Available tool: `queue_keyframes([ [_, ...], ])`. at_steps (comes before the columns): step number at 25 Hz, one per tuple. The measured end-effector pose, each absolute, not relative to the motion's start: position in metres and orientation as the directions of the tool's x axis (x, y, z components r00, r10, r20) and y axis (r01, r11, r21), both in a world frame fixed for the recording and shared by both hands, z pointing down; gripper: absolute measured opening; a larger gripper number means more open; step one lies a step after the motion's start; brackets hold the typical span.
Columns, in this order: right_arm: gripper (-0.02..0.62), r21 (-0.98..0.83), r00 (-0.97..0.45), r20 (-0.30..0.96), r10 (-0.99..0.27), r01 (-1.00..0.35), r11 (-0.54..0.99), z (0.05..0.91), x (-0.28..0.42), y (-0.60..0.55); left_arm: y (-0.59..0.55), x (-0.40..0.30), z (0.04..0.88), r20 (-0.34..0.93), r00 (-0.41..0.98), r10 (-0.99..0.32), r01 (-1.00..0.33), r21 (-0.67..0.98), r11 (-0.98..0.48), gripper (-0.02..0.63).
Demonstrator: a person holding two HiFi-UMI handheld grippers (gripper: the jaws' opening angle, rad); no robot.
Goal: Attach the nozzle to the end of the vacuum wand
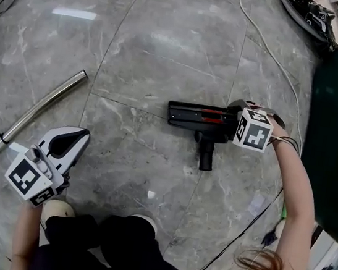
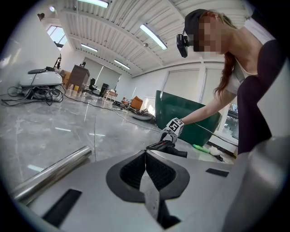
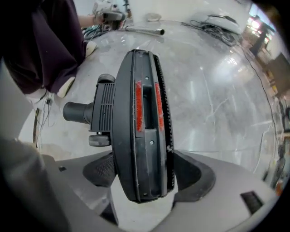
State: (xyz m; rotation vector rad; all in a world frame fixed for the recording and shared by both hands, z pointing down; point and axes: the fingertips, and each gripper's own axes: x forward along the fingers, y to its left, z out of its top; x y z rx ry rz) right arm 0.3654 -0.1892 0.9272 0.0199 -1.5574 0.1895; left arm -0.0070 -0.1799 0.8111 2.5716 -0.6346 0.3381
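Where the person's legs fill the bottom of the head view, the left gripper (image 1: 80, 134) hangs just ahead of them over the marble floor (image 1: 168, 50), tilted a little downward. Its jaws are pressed fully together with nothing between them. Just to its left lies the wand (image 1: 42, 104), a bare metal tube slanting away across the floor, its open end farthest from the person and its near end curving back past the gripper. The two are close but apart.

Farther out and to the right, the nozzle (image 1: 200, 115) lies on the floor with its red strips facing up and its neck (image 1: 206, 158) pointing back toward the person, well apart from the wand. The right gripper (image 3: 144, 174) points straight down onto the nozzle's right end. Its jaws stand wide, one on each long edge, and the pads look pressed against both.

Beyond, a pale cable (image 1: 268, 48) trails across the floor.
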Motion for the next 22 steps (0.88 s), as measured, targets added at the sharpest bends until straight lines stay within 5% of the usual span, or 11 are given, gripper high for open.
queue_keyframes([
  [5, 0.371, -0.111, -0.242, 0.969, -0.049, -0.602, 0.791, 0.911, 0.361, -0.179, -0.186, -0.012, 0.806, 0.338, 0.857, -0.389, -0.498, 0.353, -0.792, 0.01],
  [8, 0.37, -0.1, -0.267, 0.948, -0.173, -0.766, 0.636, 0.904, 0.362, -0.172, -0.197, -0.027, 0.813, 0.383, 0.811, -0.442, -0.567, 0.33, -0.755, 0.011],
  [14, 0.36, -0.071, -0.239, 0.906, -0.35, -0.9, 0.429, 0.88, 0.339, -0.164, -0.217, -0.057, 0.819, 0.465, 0.747, -0.475, -0.636, 0.296, -0.712, 0.012],
  [22, 0.357, -0.035, -0.16, 0.907, -0.39, -0.951, 0.309, 0.888, 0.297, -0.154, -0.235, -0.102, 0.829, 0.603, 0.637, -0.48, -0.665, 0.116, -0.738, 0.03],
])
